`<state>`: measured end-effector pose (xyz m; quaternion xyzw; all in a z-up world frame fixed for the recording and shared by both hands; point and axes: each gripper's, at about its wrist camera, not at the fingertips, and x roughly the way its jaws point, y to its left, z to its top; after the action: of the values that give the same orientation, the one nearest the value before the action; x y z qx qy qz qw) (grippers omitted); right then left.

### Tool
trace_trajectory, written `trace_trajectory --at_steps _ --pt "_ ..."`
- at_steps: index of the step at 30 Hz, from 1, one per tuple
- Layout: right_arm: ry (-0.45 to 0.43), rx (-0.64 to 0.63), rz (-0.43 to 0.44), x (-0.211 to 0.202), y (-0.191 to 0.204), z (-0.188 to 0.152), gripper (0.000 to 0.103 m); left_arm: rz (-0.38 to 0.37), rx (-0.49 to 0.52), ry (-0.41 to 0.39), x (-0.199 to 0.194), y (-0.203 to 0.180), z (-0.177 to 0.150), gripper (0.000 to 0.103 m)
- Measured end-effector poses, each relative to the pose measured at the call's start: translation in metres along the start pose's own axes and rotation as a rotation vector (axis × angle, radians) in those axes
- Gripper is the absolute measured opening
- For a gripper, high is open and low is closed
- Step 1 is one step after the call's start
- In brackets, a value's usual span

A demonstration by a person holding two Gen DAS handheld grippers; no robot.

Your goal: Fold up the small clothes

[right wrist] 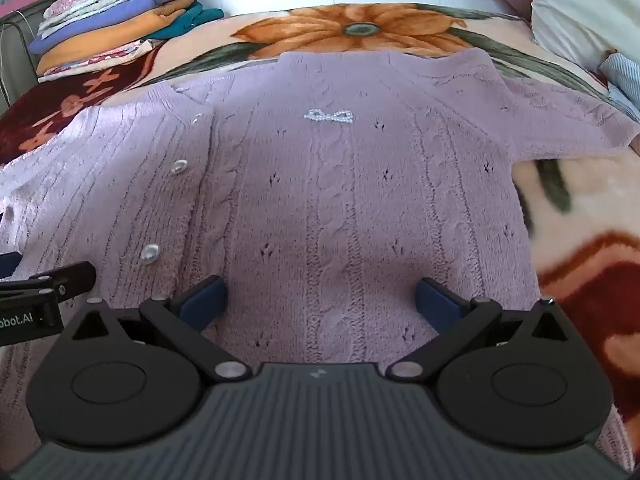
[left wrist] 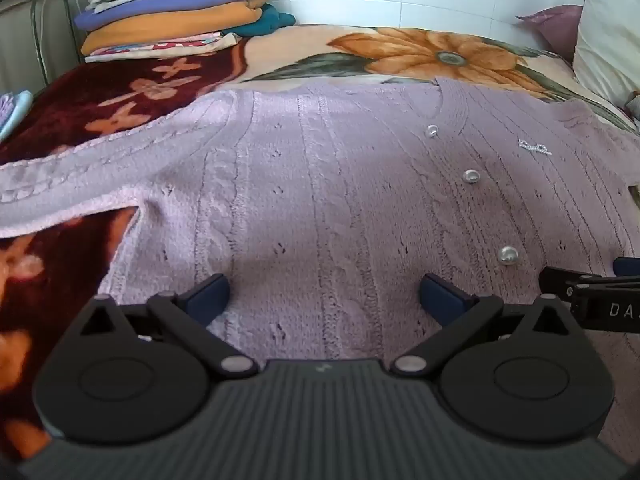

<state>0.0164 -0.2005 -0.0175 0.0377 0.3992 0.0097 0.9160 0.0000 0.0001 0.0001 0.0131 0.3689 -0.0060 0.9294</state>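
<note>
A lilac knitted cardigan point(left wrist: 320, 184) with pearl buttons point(left wrist: 471, 176) and a small pearl bow point(right wrist: 329, 116) lies spread flat, front up, on the bed. It also fills the right wrist view point(right wrist: 320, 200). My left gripper point(left wrist: 323, 296) is open, just above the cardigan's lower left part. My right gripper point(right wrist: 320, 300) is open, above the lower right part. Both are empty. The right gripper's finger shows at the edge of the left wrist view point(left wrist: 576, 284), and the left gripper's finger shows in the right wrist view point(right wrist: 52, 280). One sleeve point(left wrist: 60, 188) stretches left, the other point(right wrist: 568, 116) right.
The bed has a floral blanket point(left wrist: 420, 52) in cream, orange and dark red. A stack of folded clothes point(left wrist: 176, 8) sits at the far left corner by a metal bed frame point(left wrist: 40, 20). Pillows point(right wrist: 580, 8) lie at the far right against a white tiled wall.
</note>
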Motion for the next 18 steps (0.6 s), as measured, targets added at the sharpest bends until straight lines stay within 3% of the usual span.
trace_trajectory --at_steps 18 --pt "-0.001 -0.004 -0.003 0.0022 0.0010 -0.0003 0.103 0.005 0.016 0.005 0.0005 -0.0012 -0.0009 0.103"
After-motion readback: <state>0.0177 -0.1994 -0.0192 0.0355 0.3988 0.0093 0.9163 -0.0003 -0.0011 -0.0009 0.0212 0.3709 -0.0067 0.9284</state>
